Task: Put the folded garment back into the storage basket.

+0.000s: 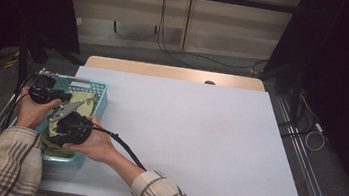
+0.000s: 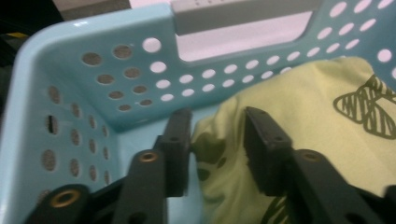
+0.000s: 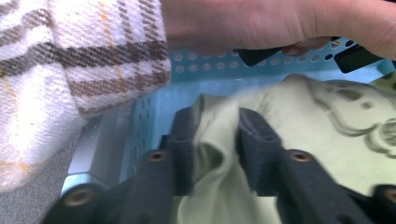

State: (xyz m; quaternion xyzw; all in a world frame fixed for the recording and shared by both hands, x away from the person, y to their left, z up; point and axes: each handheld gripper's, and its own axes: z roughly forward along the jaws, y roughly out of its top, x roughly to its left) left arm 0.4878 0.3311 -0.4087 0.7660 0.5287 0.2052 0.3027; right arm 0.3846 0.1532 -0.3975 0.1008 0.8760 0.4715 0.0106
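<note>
Gaping partly, both the left gripper (image 2: 217,135) and right gripper (image 3: 215,140) straddle folds of pale green cloth (image 2: 299,121) inside the blue basket (image 2: 70,93), lower frame, pads barely touching it.

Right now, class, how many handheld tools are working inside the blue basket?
2. The left tool is at the basket's far end; the right tool is nearer the person. Both straddle the yellow-green cloth. Nothing else seems hidden.

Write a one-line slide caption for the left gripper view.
Left gripper inside the light-blue perforated basket, jaws apart around a fold of yellow-green printed cloth.
</note>
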